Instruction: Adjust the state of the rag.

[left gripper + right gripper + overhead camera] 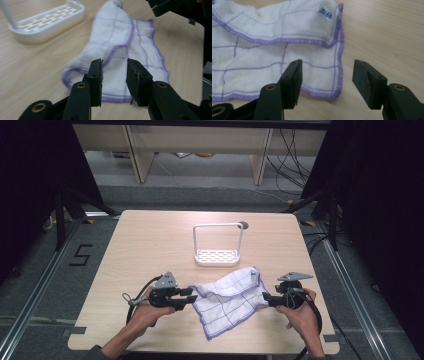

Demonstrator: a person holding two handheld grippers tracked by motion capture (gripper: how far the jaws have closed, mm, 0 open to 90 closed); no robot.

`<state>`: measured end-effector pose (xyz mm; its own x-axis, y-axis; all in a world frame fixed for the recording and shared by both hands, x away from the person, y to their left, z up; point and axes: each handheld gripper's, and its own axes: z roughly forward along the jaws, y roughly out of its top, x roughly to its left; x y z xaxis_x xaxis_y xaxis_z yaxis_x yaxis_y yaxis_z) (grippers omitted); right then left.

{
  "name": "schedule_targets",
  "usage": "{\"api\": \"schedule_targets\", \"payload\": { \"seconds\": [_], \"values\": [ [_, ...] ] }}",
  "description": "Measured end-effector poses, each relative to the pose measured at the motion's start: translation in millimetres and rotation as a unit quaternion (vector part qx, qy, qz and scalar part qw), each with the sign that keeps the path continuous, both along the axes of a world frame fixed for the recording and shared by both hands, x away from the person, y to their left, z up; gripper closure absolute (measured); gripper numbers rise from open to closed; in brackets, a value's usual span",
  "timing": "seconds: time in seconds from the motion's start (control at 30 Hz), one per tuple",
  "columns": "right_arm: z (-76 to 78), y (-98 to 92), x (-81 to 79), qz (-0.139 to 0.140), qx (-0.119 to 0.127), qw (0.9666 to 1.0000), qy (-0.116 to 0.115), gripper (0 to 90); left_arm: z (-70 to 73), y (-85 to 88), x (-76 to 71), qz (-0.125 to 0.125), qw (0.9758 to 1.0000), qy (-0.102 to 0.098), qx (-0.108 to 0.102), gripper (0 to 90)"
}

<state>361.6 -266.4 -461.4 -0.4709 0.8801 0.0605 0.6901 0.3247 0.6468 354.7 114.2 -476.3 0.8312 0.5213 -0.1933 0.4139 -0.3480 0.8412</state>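
Now a white cloth (231, 298) with purple checks and hem lies loosely folded on the near middle of the wooden table (145, 245), between the two grippers; the left gripper (192, 298) sits at the cloth's left edge, its jaws parted a little, nothing pinched between them; the right gripper (266, 299) sits at the cloth's right edge, jaws set wider apart and likewise empty, the hem lying flat beneath them; a white slotted rack (218, 255) with a wire hoop stands just beyond the cloth, toward the far side.
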Motion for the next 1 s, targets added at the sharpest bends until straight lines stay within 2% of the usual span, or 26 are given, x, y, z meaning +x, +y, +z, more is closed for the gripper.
{"api": "schedule_targets", "payload": {
  "seconds": [0.03, 0.07, 0.13, 0.17, 0.2, 0.23, 0.27, 0.3, 0.37, 0.4, 0.43, 0.53, 0.57, 0.6, 0.63, 0.67, 0.7, 0.73, 0.77, 0.8, 0.83, 0.87, 0.9, 0.93, 0.97, 1.0],
  "values": [
    [-4.3, 1.9, -3.3, -0.001, -0.001, 1.0, 0.004, 42.2, -3.4, -8.9, -10.7, -0.013, 0.9998, 0.005, 0.012, 63.7],
    [-6.1, 2.8, -5.2, -0.001, -0.001, 1.0, 0.006, 42.2, -6.2, -13.1, -14.5, -0.029, 0.9994, 0.008, 0.015, 63.2],
    [-8.7, 2.9, -5.0, 0.007, 0.003, 0.9999, 0.009, 42.2, -8.5, -17.3, -20.0, -0.031, 0.9992, 0.011, 0.021, 62.0],
    [-11.0, 5.0, -7.8, 0.0, 0.0, 0.9999, 0.014, 42.2, -13.4, -24.8, -27.6, -0.047, 0.9984, 0.016, 0.028, 60.7],
    [-14.0, 3.7, -6.7, 0.013, -0.006, 0.9999, -0.002, 42.2, -15.4, -28.6, -31.3, -0.05, 0.9981, 0.019, 0.029, 59.5],
    [-13.6, 5.5, -8.6, 0.005, -0.002, 0.9999, 0.011, 42.2, -17.0, -31.7, -34.2, -0.057, 0.9976, 0.023, 0.03, 57.7],
    [-14.2, 5.5, -9.6, 0.004, -0.002, 0.9999, 0.012, 42.5, -17.8, -34.4, -37.0, -0.063, 0.9971, 0.021, 0.039, 56.1],
    [-15.5, 4.6, -8.4, 0.016, -0.003, 0.9999, 0.006, 43.0, -19.4, -38.1, -40.8, -0.065, 0.997, 0.024, 0.036, 55.0],
    [-15.3, 5.9, -10.8, 0.002, -0.004, 0.9999, 0.016, 43.4, -21.1, -44.0, -46.4, -0.075, 0.9959, 0.024, 0.045, 53.8],
    [-16.3, 6.2, -10.5, 0.0, 0.0, 0.9999, 0.013, 43.8, -22.5, -46.8, -47.3, -0.085, 0.995, 0.018, 0.048, 53.4],
    [-17.8, 5.4, -9.7, 0.006, -0.003, 0.9999, 0.008, 43.8, -23.8, -48.9, -48.1, -0.086, 0.9944, 0.017, 0.058, 52.6],
    [-19.3, 6.5, -8.6, 0.004, 0.001, 0.9998, 0.018, 43.8, -28.4, -54.2, -48.5, -0.087, 0.9938, 0.018, 0.067, 48.3],
    [-22.7, 7.3, -7.1, 0.005, -0.004, 0.9998, 0.019, 44.3, -33.4, -59.0, -48.4, -0.081, 0.9926, 0.012, 0.089, 46.0],
    [-22.7, 7.3, -7.1, 0.005, -0.004, 0.9998, 0.019, 44.3, -33.4, -59.0, -48.4, -0.081, 0.9926, 0.012, 0.089, 44.5],
    [-28.2, 6.5, -3.6, 0.016, -0.012, 0.9998, 0.002, 45.4, -37.2, -62.0, -48.7, -0.091, 0.988, -0.01, 0.125, 44.7],
    [-28.1, 7.6, -3.3, 0.011, -0.01, 0.9998, 0.015, 46.3, -37.3, -63.0, -50.3, -0.092, 0.9866, -0.021, 0.133, 44.9],
    [-29.0, 7.6, -2.7, 0.012, -0.013, 0.9998, 0.013, 47.9, -37.2, -64.0, -51.1, -0.093, 0.9851, -0.032, 0.141, 47.1],
    [-29.7, 8.2, -2.6, 0.009, -0.012, 0.9997, 0.021, 51.3, -37.2, -64.0, -51.1, -0.093, 0.9851, -0.032, 0.141, 51.3],
    [-31.0, 7.6, -1.6, 0.015, -0.012, 0.9996, 0.021, 56.3, -36.5, -63.9, -52.1, -0.089, 0.9835, -0.041, 0.152, 55.2],
    [-34.5, 9.2, -1.4, 0.011, -0.002, 0.9998, 0.018, 61.9, -37.3, -64.0, -51.1, -0.084, 0.9837, -0.053, 0.15, 61.1],
    [-33.6, 8.9, -1.8, 0.013, -0.012, 0.9993, 0.033, 67.6, -37.3, -64.0, -51.1, -0.084, 0.9837, -0.053, 0.15, 67.7],
    [-33.7, 6.8, 0.2, 0.032, -0.029, 0.9989, 0.02, 75.5, -36.7, -63.3, -50.8, -0.083, 0.9821, -0.06, 0.158, 73.9],
    [-32.4, 7.2, -0.4, 0.038, -0.033, 0.9985, 0.021, 82.8, -37.5, -62.7, -50.9, -0.081, 0.9822, -0.069, 0.155, 78.7],
    [-32.4, 7.2, -0.4, 0.038, -0.033, 0.9985, 0.021, 82.8, -37.5, -62.7, -50.9, -0.081, 0.9822, -0.069, 0.155, 81.5],
    [-29.2, 5.8, -1.6, 0.058, -0.046, 0.9972, 0.009, 89.7, -36.3, -60.4, -50.3, -0.088, 0.979, -0.077, 0.167, 82.9],
    [-29.2, 5.8, -1.6, 0.058, -0.046, 0.9972, 0.009, 89.7, -36.3, -60.4, -50.3, -0.088, 0.979, -0.077, 0.167, 83.5]
  ]
}}
